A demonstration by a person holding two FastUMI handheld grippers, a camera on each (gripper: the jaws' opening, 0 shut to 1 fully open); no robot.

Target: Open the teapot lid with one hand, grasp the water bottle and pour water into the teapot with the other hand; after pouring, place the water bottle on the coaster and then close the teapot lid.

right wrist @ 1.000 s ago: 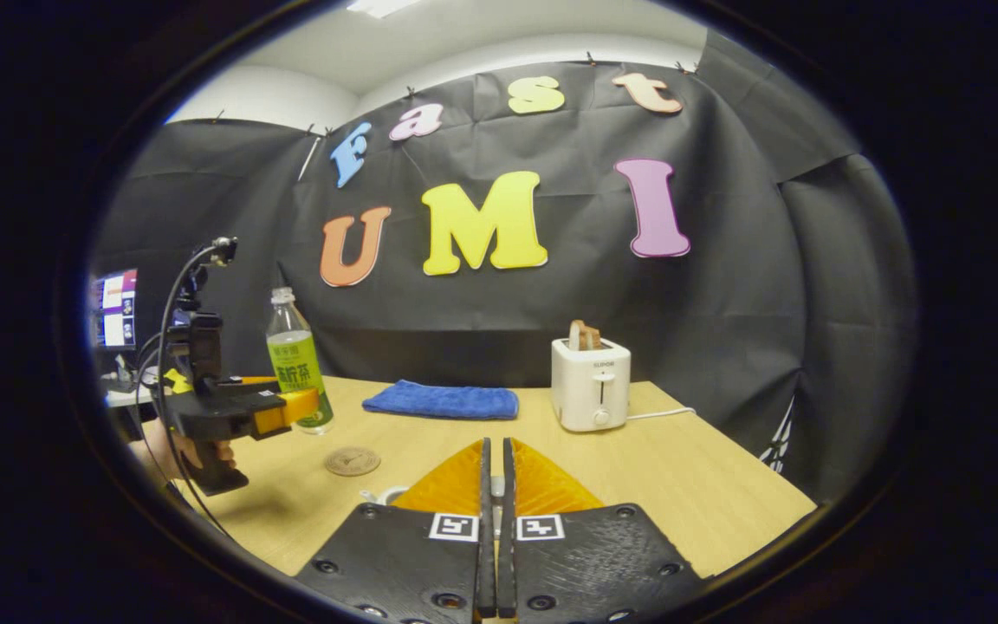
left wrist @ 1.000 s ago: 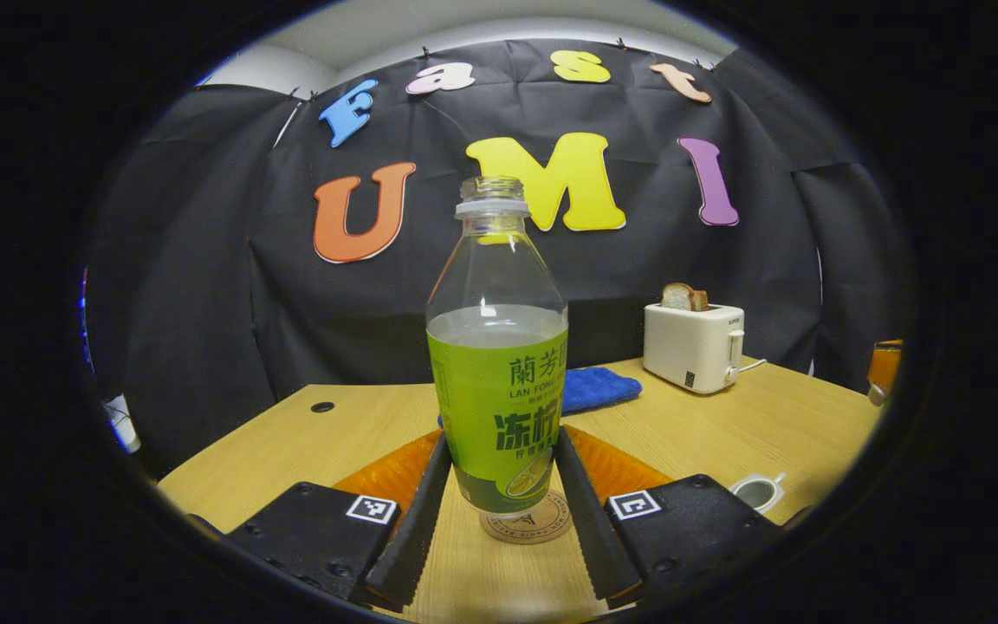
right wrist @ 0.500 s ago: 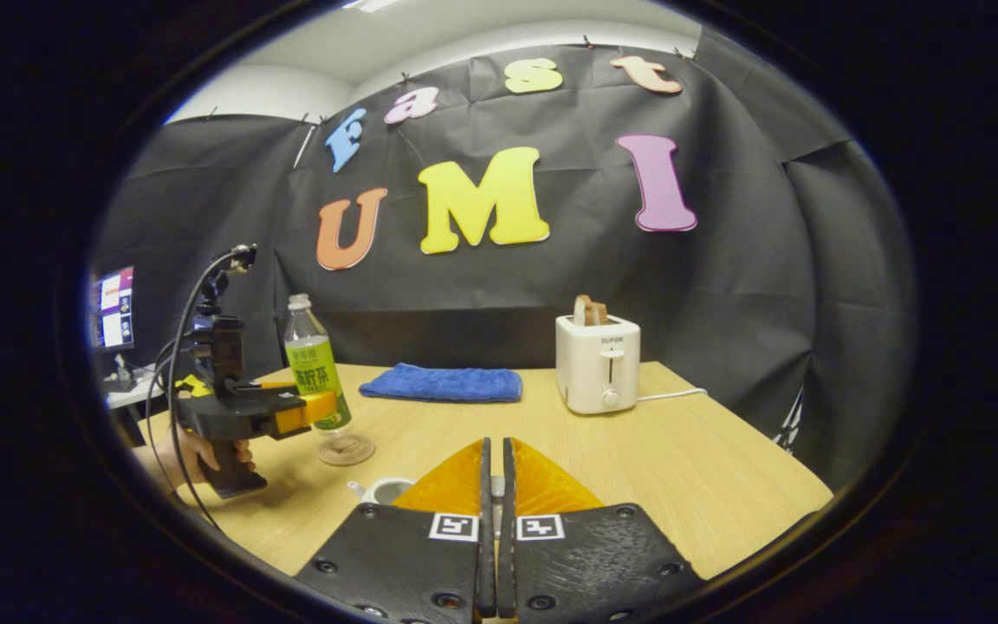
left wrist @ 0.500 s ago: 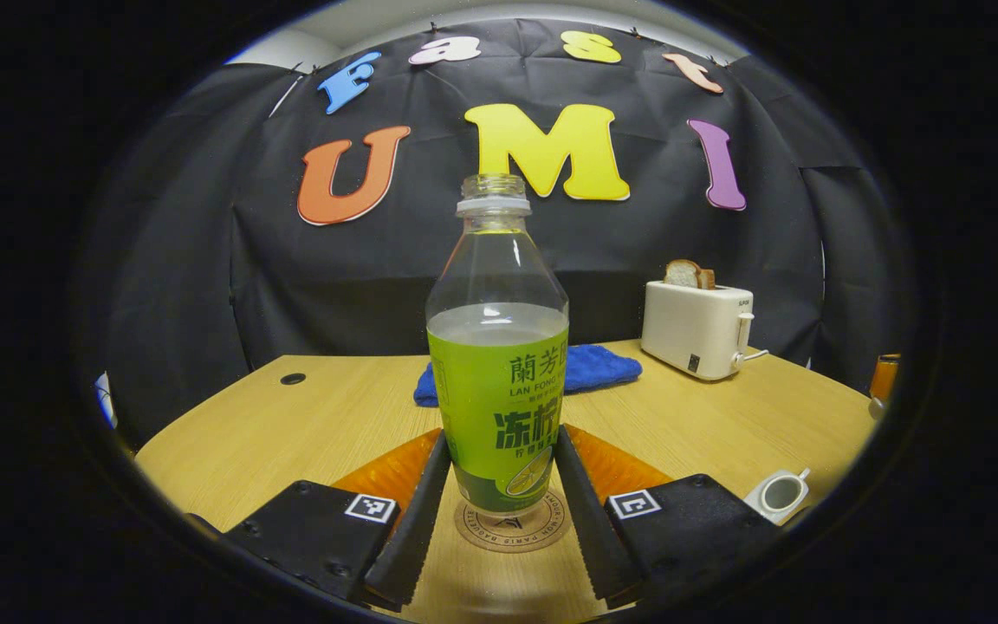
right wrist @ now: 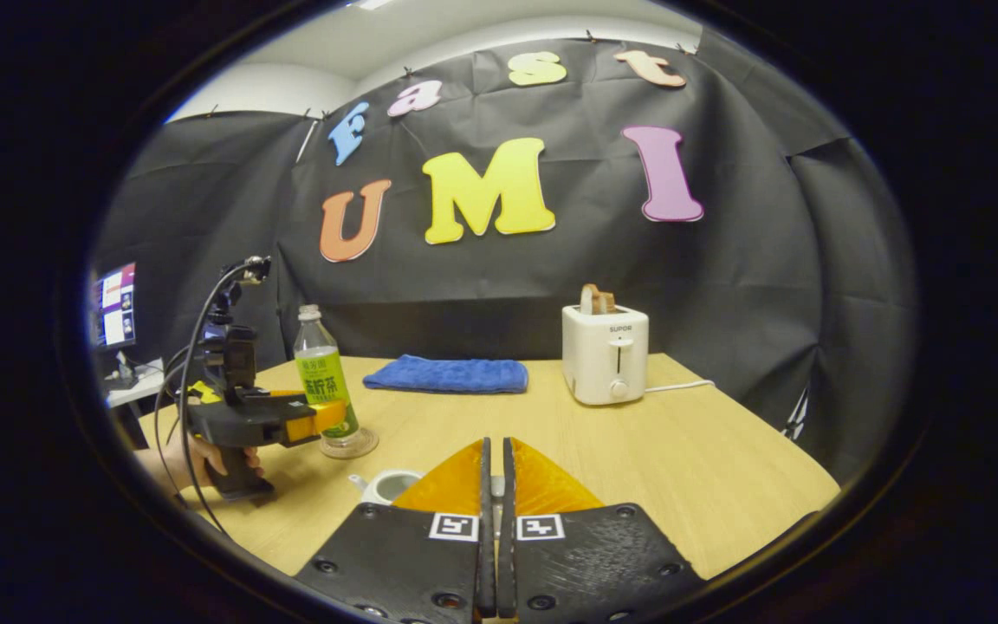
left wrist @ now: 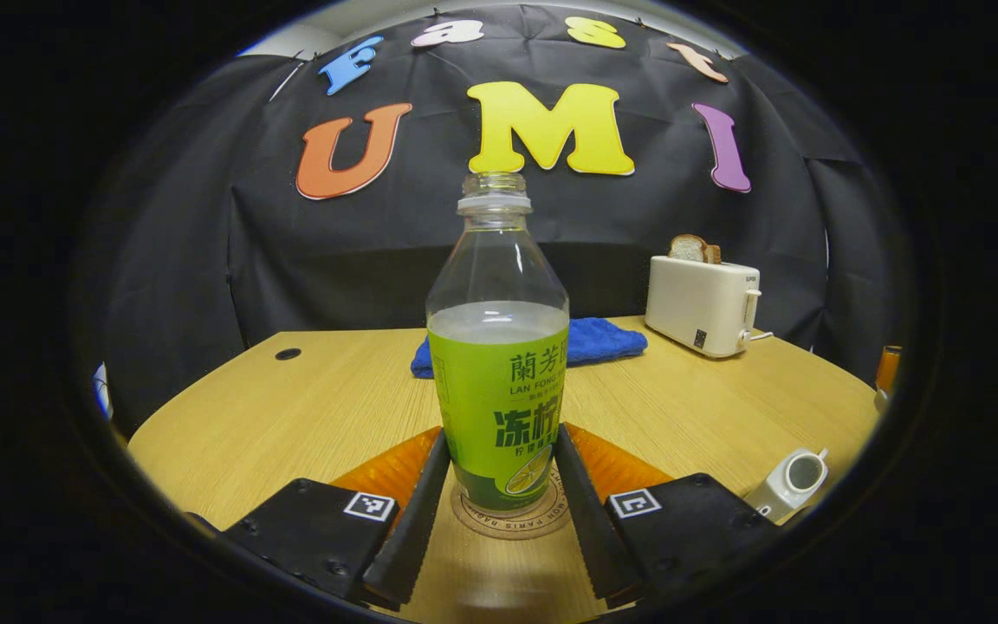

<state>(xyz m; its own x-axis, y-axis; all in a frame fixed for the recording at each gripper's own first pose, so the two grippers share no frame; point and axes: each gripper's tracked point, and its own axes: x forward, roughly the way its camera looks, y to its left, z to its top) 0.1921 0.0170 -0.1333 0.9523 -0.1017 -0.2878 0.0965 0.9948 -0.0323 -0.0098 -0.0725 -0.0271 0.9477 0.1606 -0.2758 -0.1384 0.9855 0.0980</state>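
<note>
The clear water bottle [left wrist: 497, 381] with a green label has no cap and is about half full. It stands upright on the round coaster [left wrist: 512, 523]. My left gripper [left wrist: 499, 438] is shut on its lower body, one finger on each side. From the right gripper view the bottle [right wrist: 324, 386], the coaster [right wrist: 352, 445] and the left gripper [right wrist: 317, 420] are at the left. The white teapot [left wrist: 789, 481] stands open on the table, also seen as the teapot [right wrist: 386, 485] just left of my right gripper [right wrist: 495, 446]. That gripper is shut, with a pale sliver, apparently the lid's knob, between its fingers.
A white toaster [left wrist: 703, 299] with bread in it stands at the back right of the wooden table [left wrist: 308, 407]. A folded blue cloth [left wrist: 590, 341] lies behind the bottle. A hand [right wrist: 204, 455] holds the left gripper's handle, and a monitor [right wrist: 118, 303] is at the far left.
My left gripper has brought the bottle down and over the coaster, and the bottle's base has come to rest on it. My right gripper has stayed shut and has dropped slightly.
</note>
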